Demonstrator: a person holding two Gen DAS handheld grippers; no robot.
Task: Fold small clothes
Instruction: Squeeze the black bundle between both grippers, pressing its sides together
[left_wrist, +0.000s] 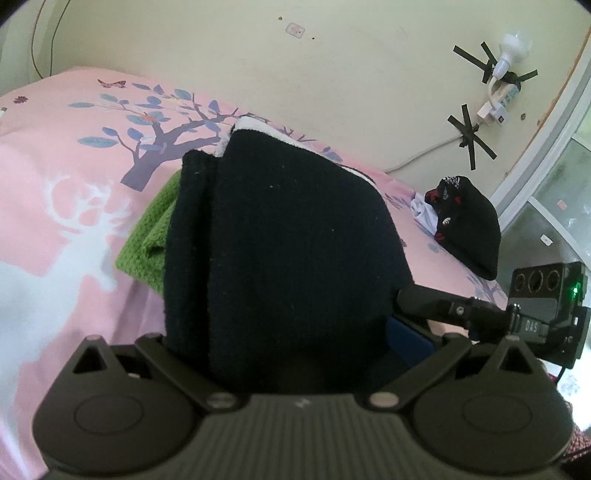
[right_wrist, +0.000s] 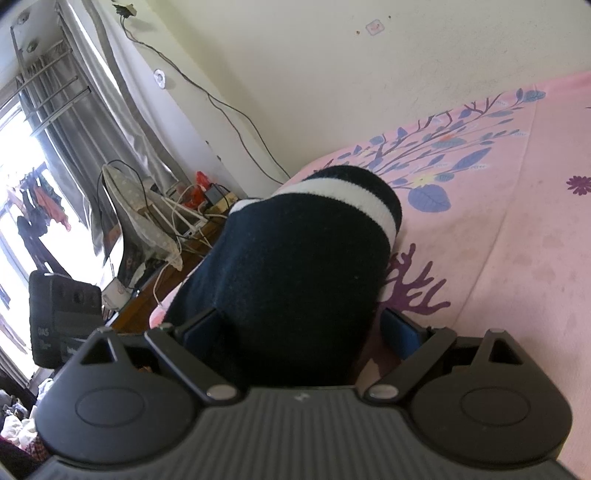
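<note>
Nearest the lens, the left claw (left_wrist: 295, 332) has dark knit cloth bunched between its linkage arms, so that its fingertips are buried and the gap cannot be read, though the fabric appears pinched there; the right claw (right_wrist: 301, 332) shows blue pads (right_wrist: 402, 332) standing partly apart with the same cloth filling the space between them, apparently gripped. The task's thing, a dark navy garment with a white band (right_wrist: 280, 266), is held up between the two claws over the bed (left_wrist: 55, 177), its white stripe at the far end in the right wrist view, a doubled edge visible at its left side in the left wrist view. Probable faults from here: the thick knit could slide out of one claw if the two are drawn apart, since the bite looks shallow on a rolled edge; the layers could shift and leave a skewed fold when lowered; the right claw's finger (left_wrist: 443, 304), close against the cloth's lower corner, could catch it. Beyond lies a green cloth (left_wrist: 147, 236), just behind and partly hidden, which a careless set-down could drag or cover; farther still a black patterned garment (left_wrist: 469, 225) rests near the bed's edge.
</note>
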